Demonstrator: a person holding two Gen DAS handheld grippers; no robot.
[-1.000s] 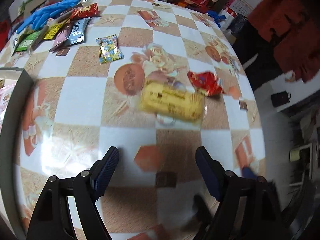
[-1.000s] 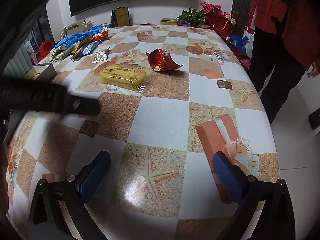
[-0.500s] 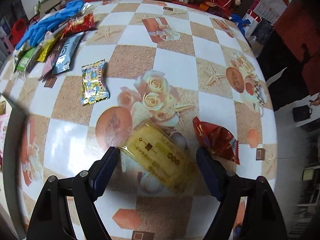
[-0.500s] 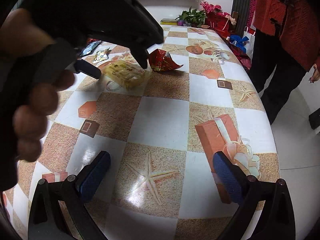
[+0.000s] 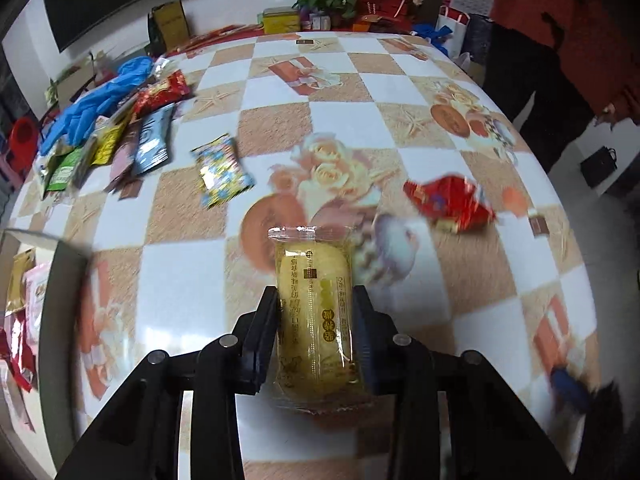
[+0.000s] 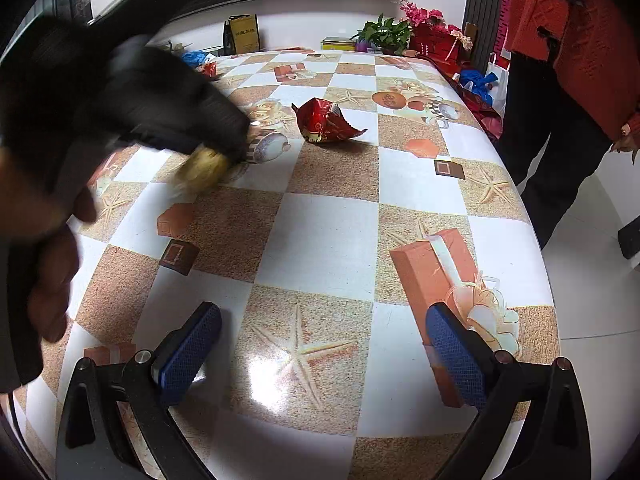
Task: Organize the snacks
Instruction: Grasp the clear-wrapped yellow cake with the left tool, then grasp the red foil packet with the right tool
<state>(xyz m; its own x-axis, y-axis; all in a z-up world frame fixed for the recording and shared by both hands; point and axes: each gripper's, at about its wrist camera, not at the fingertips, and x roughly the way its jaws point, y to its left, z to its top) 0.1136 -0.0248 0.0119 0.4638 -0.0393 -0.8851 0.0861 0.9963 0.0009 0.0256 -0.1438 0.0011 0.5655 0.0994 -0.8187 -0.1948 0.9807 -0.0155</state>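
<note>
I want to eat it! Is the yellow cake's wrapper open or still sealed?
Sealed, it seems: the yellow cake wrapper's crimped top edge looks intact, between the closing left gripper jaws.

Yellow snack pack [image 5: 316,312] in clear wrap, red foil packet [image 5: 448,204], tan-and-white checkered tablecloth [image 5: 280,92], blue glove [image 5: 100,100]

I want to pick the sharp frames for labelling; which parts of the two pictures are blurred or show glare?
Left wrist view: the yellow snack pack between the closing left tongs is sharp; the red packet is smeared. Right wrist view: the left tongs are a dark blur; glare lies on the table.
</note>
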